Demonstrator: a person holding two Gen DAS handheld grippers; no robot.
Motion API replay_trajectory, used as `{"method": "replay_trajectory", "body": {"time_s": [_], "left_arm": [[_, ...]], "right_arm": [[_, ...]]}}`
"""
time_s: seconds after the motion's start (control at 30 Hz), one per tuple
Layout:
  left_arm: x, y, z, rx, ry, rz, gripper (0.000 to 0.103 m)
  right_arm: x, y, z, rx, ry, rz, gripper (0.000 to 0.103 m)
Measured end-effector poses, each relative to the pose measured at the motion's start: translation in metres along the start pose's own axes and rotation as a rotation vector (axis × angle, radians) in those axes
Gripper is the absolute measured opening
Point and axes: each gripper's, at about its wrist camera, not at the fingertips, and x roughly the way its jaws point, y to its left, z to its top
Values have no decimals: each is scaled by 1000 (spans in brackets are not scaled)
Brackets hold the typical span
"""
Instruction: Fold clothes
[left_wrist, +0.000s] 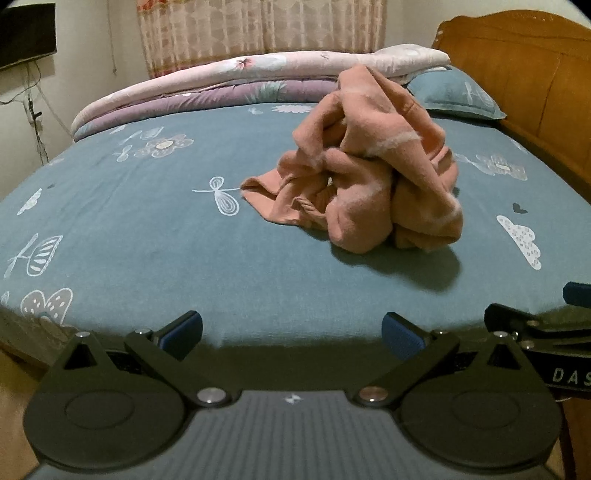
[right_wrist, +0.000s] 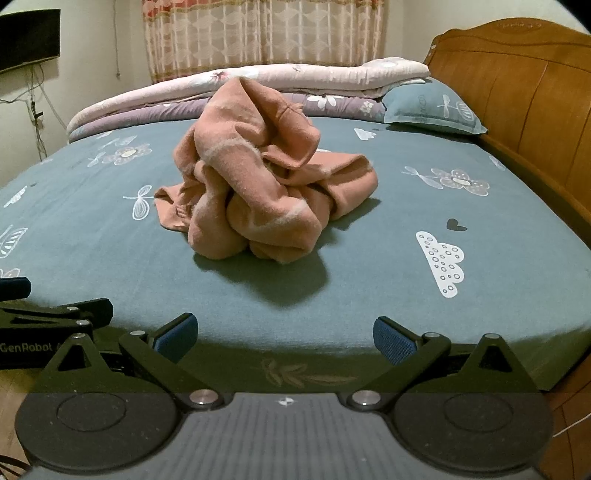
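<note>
1. Clothes here mean one crumpled salmon-pink fleece garment (left_wrist: 364, 173), heaped in a tall bundle on the teal flower-printed bed sheet (left_wrist: 147, 229), well ahead of both tools.
2. Nearest, the left tongs (left_wrist: 291, 328) and right tongs (right_wrist: 284, 334) hover over the bed's near edge, blue pads spread fully wide, holding nothing.
3. Risk: the bundle hides its hems and sleeves, so a pinch may catch several layers and lift a knot instead of one edge.
4. Risk: the soft sheet could be pinched along with the flat flap (right_wrist: 168, 210) lying on it.
5. Farther back, the folded pink and purple quilts (right_wrist: 229, 92) and the teal pillow (right_wrist: 432, 107) limit spreading room.
</note>
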Motion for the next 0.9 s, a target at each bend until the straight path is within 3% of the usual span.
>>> {"method": "replay_trajectory", "body": {"time_s": [0.23, 0.9], "left_arm": [[2, 4, -1, -30, 21, -40, 103], [-2, -1, 0, 3, 11, -26, 103]], "right_arm": [[-2, -2, 0, 2, -8, -3, 103], [0, -3, -2, 11, 9, -5, 103]]}}
